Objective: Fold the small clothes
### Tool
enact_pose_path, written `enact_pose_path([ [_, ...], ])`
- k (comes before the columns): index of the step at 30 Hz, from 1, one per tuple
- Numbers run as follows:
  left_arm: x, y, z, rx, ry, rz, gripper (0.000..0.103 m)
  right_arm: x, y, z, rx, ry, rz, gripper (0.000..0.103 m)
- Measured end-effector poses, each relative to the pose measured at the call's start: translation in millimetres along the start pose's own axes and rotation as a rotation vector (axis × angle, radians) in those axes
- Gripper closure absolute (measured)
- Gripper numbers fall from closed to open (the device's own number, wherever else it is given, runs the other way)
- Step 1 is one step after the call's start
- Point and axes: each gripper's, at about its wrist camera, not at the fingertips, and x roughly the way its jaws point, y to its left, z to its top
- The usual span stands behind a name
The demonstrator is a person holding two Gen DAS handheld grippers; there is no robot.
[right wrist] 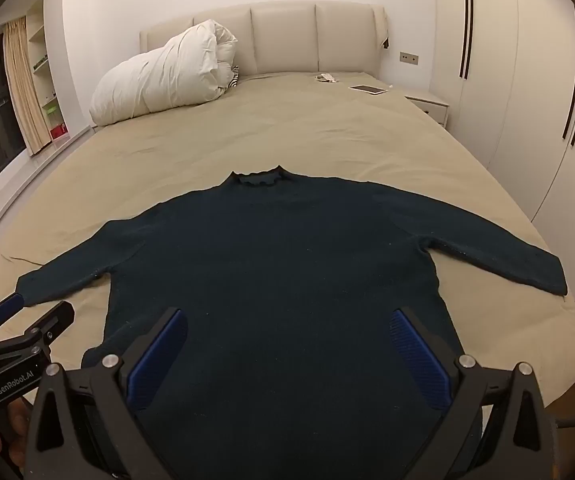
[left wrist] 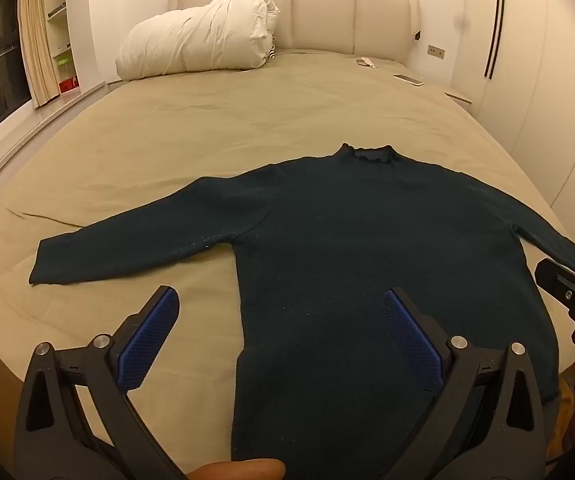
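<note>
A dark blue-green sweater (left wrist: 347, 220) (right wrist: 287, 248) lies flat on the bed, collar toward the headboard and both sleeves spread out to the sides. My left gripper (left wrist: 280, 291) hovers open over the sweater's lower left side edge, one blue pad above the sheet and the other above the body. My right gripper (right wrist: 289, 314) hangs open over the lower body of the sweater, nothing between its pads. Each gripper shows in the other's view: the right gripper (left wrist: 563, 264) near the right cuff, the left gripper (right wrist: 43, 303) near the left cuff.
The beige bed sheet (left wrist: 207, 128) runs far beyond the sweater. A bundled white duvet (left wrist: 199, 36) lies at the headboard's left. A tablet (right wrist: 368, 89) and a small remote (right wrist: 325, 77) rest near the far right corner. A white wardrobe (right wrist: 527, 100) stands on the right.
</note>
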Motion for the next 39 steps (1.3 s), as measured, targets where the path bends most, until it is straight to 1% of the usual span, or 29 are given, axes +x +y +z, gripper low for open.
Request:
enact_pose_path([
  [7, -3.3, -1.9, -0.3, -0.003, -0.006, 0.008, 0.000, -0.6, 0.0, 0.5, -0.004, -0.002, -0.008, 0.000],
  [8, 5.3, -1.9, -5.4, -0.004, -0.003, 0.007, 0.000, -0.4, -1.5, -1.4, -0.004, -0.002, -0.008, 0.000],
  [10, 5.7, -4.0, -7.5, -0.003, -0.004, 0.009, 0.000, 2.7, -1.2, -0.3, -0.007, 0.001, -0.008, 0.000],
  [11, 4.6, 0.8, -2.6, -0.009, 0.006, 0.000, 0.000, 2.8, -2.7, -0.6, -0.007, 0.001, -0.007, 0.000],
  [13, 4.8, 0.4, -3.2, -0.009, 0.005, 0.000, 0.000, 3.0, -9.8, -2.6, -0.006, 0.000, -0.003, 0.000],
  [15, 4.8, 2.1, -4.3, -0.010, 0.007, -0.002, 0.000, 2.1, -7.6, -3.0, -0.009, 0.002, -0.006, 0.000],
  [16, 4.6, 2.0, -5.0, -0.010, 0.006, -0.002, 0.000, 0.2, 0.0, -2.2, -0.017, 0.003, -0.013, 0.000],
  [23, 2.1, 2.4, -3.3, -0.011, 0.010, -0.003, 0.000, -1.0, 3.3, -4.3, -0.022, 0.008, -0.018, 0.000],
  [25, 7.1, 8.8, -7.5, -0.012, 0.009, -0.004, 0.000, -1.0, 3.4, -4.5, -0.022, 0.008, -0.017, 0.000],
  [39, 5.1, 7.0, -6.2, -0.012, 0.012, -0.002, 0.000, -0.9, 8.0, -8.7, -0.029, 0.025, -0.028, 0.000],
])
